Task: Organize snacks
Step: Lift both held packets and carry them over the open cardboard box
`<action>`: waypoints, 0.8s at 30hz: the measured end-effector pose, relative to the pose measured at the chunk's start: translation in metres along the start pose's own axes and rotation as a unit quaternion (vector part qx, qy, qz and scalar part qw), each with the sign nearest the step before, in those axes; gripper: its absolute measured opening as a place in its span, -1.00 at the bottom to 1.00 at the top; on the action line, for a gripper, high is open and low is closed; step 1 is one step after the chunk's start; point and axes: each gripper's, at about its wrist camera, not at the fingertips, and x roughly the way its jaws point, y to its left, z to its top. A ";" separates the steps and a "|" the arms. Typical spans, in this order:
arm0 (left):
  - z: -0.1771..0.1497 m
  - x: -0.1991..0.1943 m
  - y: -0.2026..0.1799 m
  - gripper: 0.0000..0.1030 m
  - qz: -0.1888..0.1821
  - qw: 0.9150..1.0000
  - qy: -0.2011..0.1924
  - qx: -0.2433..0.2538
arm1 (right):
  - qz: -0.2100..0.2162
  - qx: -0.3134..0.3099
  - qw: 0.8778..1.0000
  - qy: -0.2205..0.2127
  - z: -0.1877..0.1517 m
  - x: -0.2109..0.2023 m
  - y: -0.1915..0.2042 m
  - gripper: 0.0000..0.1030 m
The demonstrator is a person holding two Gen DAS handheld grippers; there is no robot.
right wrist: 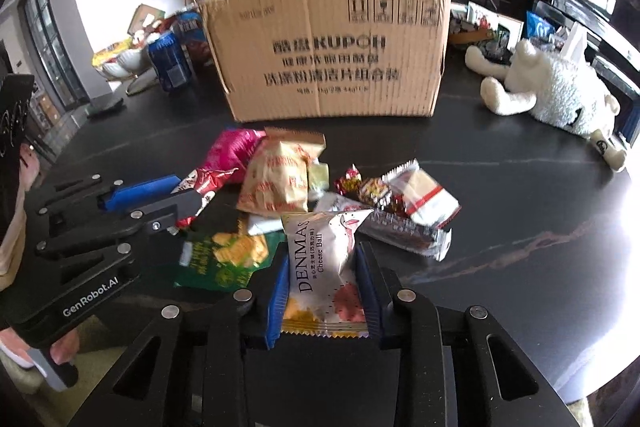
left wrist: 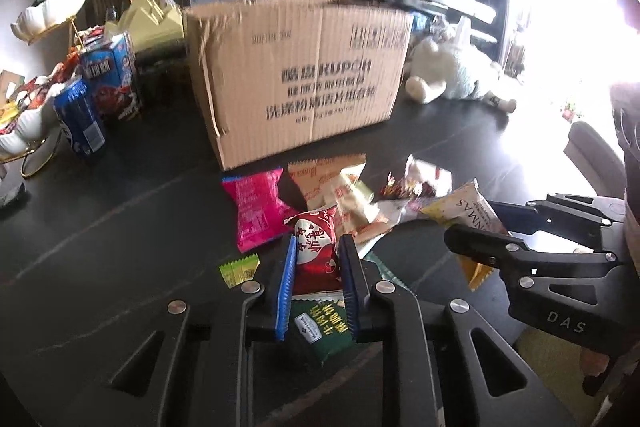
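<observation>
A heap of snack packets lies on the black table point(left wrist: 120, 211) in front of a cardboard box point(left wrist: 300, 75). My left gripper point(left wrist: 318, 251) is shut on a red and white packet point(left wrist: 316, 247), raised over a green packet point(left wrist: 320, 327). In the right wrist view my right gripper point(right wrist: 322, 275) is shut on a white Denmas cheese ball packet point(right wrist: 324, 267). The same packet point(left wrist: 468, 215) shows in the left wrist view, and the red packet point(right wrist: 204, 183) shows in the right one. A pink packet point(left wrist: 256, 211) and a tan packet point(right wrist: 276, 179) lie near the box point(right wrist: 328, 47).
A blue can point(left wrist: 80, 119) and a blue carton point(left wrist: 116, 75) stand left of the box, beside white shell-shaped dishes point(left wrist: 24, 123) with sweets. A white plush toy point(right wrist: 560, 91) lies at the right. A small green sweet point(left wrist: 238, 269) lies loose. Dark wrapped bars point(right wrist: 404, 227) lie right of the heap.
</observation>
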 end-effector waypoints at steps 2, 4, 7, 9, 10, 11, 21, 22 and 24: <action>0.005 -0.009 0.000 -0.57 0.002 1.000 -0.011 0.000 | -0.001 -0.002 1.000 -0.009 0.006 -0.006 0.003 -0.35; 0.011 -0.016 0.000 -0.57 0.006 1.000 -0.021 0.002 | 0.000 -0.003 1.000 -0.019 0.012 -0.013 0.004 -0.35; 0.020 -0.025 0.001 -0.57 0.008 0.999 -0.032 0.004 | 0.000 -0.008 0.999 -0.034 0.021 -0.022 0.006 -0.35; 0.029 -0.032 0.001 -0.57 0.013 0.999 -0.042 0.008 | -0.002 -0.011 0.999 -0.046 0.028 -0.028 0.007 -0.35; 0.033 -0.034 0.001 -0.57 0.014 0.999 -0.047 0.010 | -0.002 -0.011 0.999 -0.050 0.031 -0.030 0.007 -0.35; 0.037 -0.037 0.002 -0.57 0.013 0.999 -0.050 0.010 | -0.002 -0.012 0.998 -0.056 0.037 -0.033 0.007 -0.35; 0.091 -0.060 0.006 -0.57 0.023 0.995 -0.095 0.024 | -0.005 -0.020 0.994 -0.109 0.088 -0.052 0.001 -0.35; 0.097 -0.061 0.007 -0.57 0.024 0.995 -0.097 0.025 | -0.004 -0.019 0.993 -0.113 0.094 -0.053 0.000 -0.35; 0.110 -0.061 0.009 -0.57 0.025 0.994 -0.099 0.027 | -0.003 -0.013 0.992 -0.123 0.108 -0.054 -0.004 -0.35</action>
